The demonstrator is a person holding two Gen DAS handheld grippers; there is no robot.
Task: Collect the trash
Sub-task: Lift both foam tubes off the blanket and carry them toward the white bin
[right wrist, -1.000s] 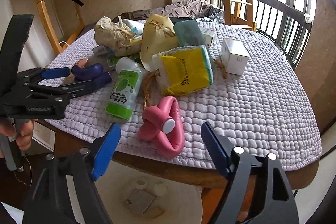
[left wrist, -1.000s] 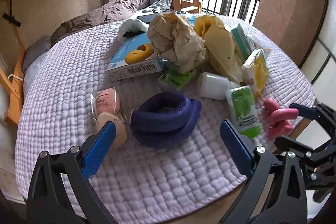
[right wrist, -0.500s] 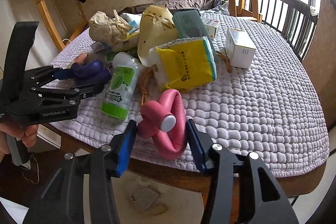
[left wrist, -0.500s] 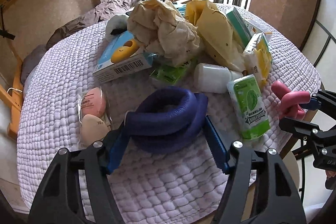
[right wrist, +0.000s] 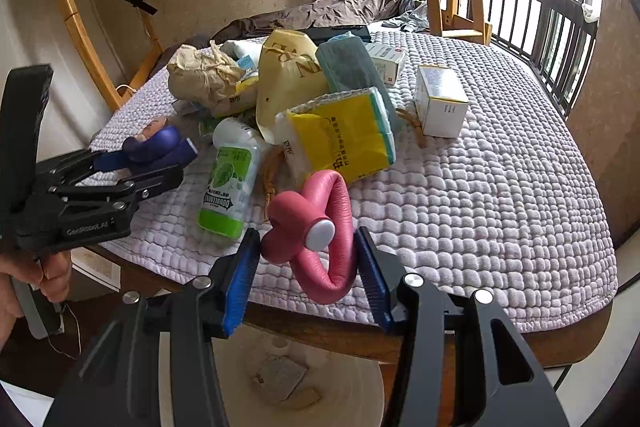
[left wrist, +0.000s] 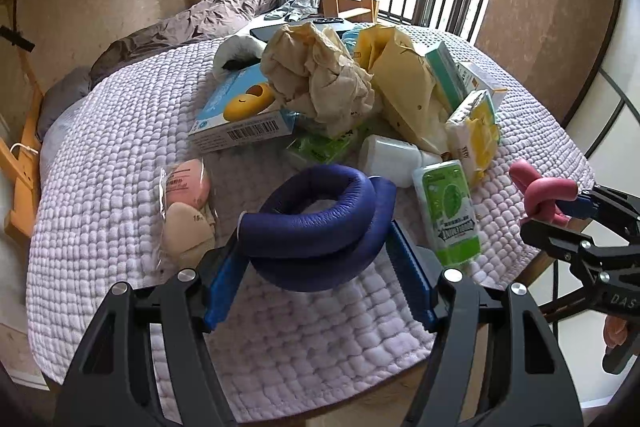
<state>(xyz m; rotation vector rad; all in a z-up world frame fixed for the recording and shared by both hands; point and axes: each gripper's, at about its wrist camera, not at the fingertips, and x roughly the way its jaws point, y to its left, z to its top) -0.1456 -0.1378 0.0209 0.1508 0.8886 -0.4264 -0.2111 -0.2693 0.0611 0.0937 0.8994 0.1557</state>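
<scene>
My left gripper (left wrist: 316, 259) is shut on a coiled dark blue padded tube (left wrist: 320, 231), held just above the lilac quilted table cover (left wrist: 120, 147). My right gripper (right wrist: 306, 255) is shut on a twisted pink padded tube (right wrist: 320, 219) at the table's near edge. The left gripper with the blue tube also shows in the right wrist view (right wrist: 156, 151). The right gripper with the pink tube shows in the left wrist view (left wrist: 544, 191). A pile of trash lies behind: crumpled brown paper (left wrist: 316, 75), a yellow paper bag (left wrist: 396, 75) and a green-labelled bottle (right wrist: 230, 179).
A blue box (left wrist: 240, 115), a packet with two sponges (left wrist: 188, 207), a yellow tissue pack (right wrist: 344, 135) and two white boxes (right wrist: 440, 99) lie on the cover. A white bin (right wrist: 288, 379) with some scraps stands on the floor below the table edge. A bed and railing stand behind.
Both grippers moved forward and closed, the left on the blue tube and the right on the pink tube. Both tubes now sit lifted slightly between the fingers.
</scene>
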